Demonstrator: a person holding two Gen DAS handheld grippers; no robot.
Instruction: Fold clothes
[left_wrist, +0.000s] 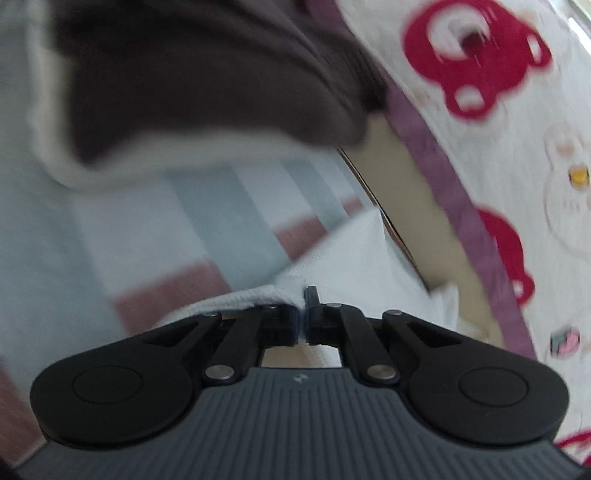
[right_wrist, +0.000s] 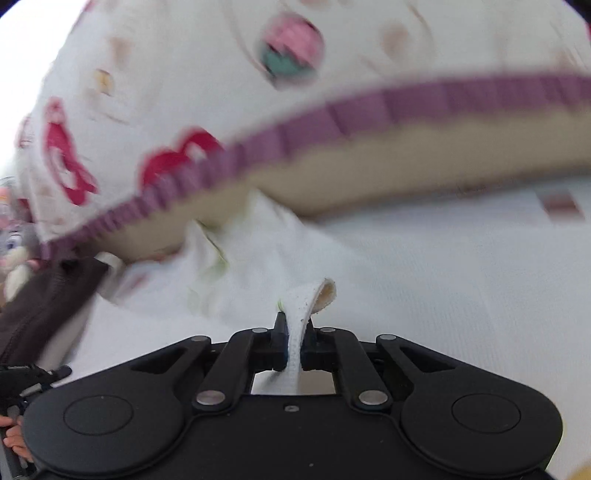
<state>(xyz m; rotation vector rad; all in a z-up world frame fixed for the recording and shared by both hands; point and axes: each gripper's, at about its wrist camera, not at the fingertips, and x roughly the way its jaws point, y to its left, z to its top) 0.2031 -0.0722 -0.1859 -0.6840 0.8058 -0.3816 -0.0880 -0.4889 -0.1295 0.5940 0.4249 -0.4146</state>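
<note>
My left gripper (left_wrist: 303, 325) has its jaws pinched tight on a ribbed edge of the white garment (left_wrist: 343, 251); my right gripper (right_wrist: 293, 345) clamps another fold of it. The garment lies, I think, on a bed beside the printed quilt (right_wrist: 177, 85), below a brown garment (left_wrist: 207, 74).

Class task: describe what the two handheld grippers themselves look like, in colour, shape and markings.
Left gripper: black fingers on linkage bars with silver pivot pins, two round black lobes, ribbed grey body bearing a small logo. Right gripper: same black linkage and lobes, plain black body.
</note>
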